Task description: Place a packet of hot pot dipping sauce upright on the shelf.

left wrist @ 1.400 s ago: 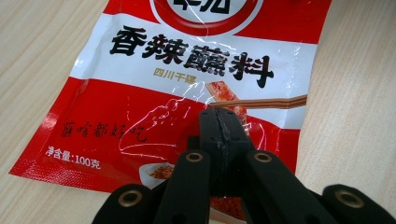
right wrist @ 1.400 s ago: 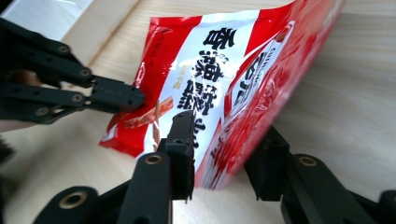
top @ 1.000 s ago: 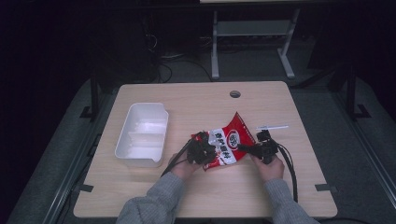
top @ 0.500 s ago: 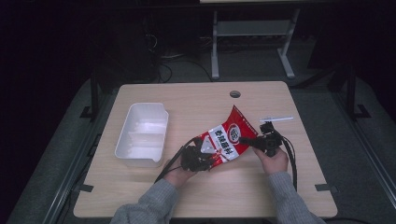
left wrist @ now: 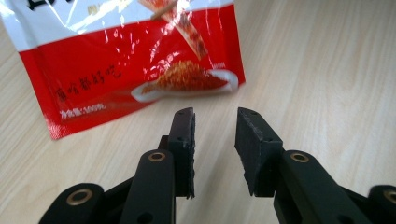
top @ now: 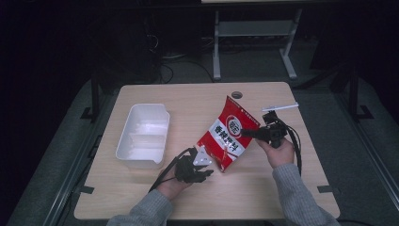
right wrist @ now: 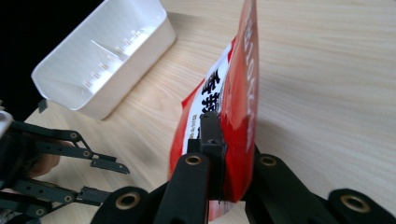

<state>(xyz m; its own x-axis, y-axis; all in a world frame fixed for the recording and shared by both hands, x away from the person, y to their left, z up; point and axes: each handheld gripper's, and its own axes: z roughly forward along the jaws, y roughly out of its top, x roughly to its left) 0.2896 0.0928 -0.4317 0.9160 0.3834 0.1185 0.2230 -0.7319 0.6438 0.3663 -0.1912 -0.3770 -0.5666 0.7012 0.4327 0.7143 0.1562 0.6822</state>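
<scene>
Nearest the person, the left gripper (top: 203, 170) hovers low over the pale wooden worktop (top: 197, 202), its jaws spread and having just been opening, with nothing between them. Just beyond its tips the glossy red-and-white plastic snack bag (top: 229, 134) hangs tilted, its lower corner near the worktop. The right gripper (top: 248, 133) pinches the bag's right edge, jaws pressed together on the film. Farther left sits a white rectangular plastic tray (top: 143, 136). A thin white stick (top: 280, 108) lies beyond.
</scene>
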